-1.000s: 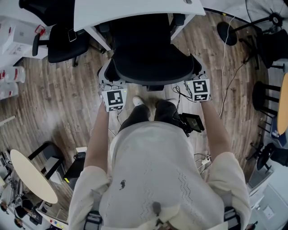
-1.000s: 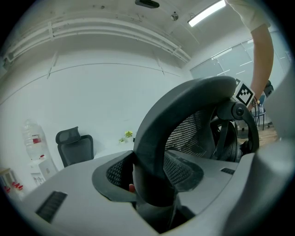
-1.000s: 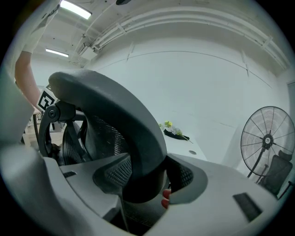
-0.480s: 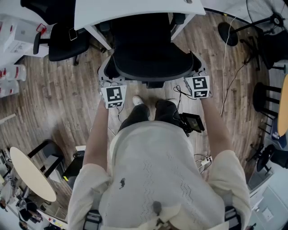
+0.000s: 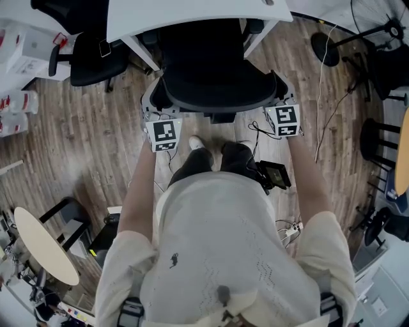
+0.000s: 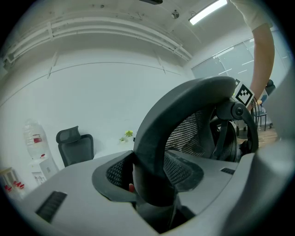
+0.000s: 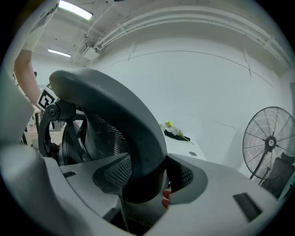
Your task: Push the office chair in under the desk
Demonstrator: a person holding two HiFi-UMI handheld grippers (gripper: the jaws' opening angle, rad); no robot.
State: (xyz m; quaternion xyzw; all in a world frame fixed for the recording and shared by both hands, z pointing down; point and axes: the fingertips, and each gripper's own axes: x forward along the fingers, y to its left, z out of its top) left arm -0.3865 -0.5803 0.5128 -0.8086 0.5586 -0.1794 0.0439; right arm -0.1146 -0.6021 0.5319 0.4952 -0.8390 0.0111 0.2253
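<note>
A black mesh office chair (image 5: pixel 217 76) stands at the white desk (image 5: pixel 192 13), its seat partly under the desktop. My left gripper (image 5: pixel 152 112) clasps the left edge of the backrest's frame, and my right gripper (image 5: pixel 284 101) clasps the right edge. In the left gripper view the thick black backrest frame (image 6: pixel 156 133) fills the gap of the left gripper (image 6: pixel 154 184), both pads against it. In the right gripper view the backrest frame (image 7: pixel 133 124) sits the same way in the right gripper (image 7: pixel 145 184). The chair's base and wheels are hidden.
A second black chair (image 5: pixel 96 54) stands left of the desk. Cables (image 5: pixel 319 96), a round stand base (image 5: pixel 323 48) and a black device (image 5: pixel 275 174) lie on the wooden floor at right. A round table (image 5: pixel 45 249) is behind at left. A standing fan (image 7: pixel 269 143) is at right.
Both grippers and the backrest they hold have edged slightly toward the desk. The grips look the same.
</note>
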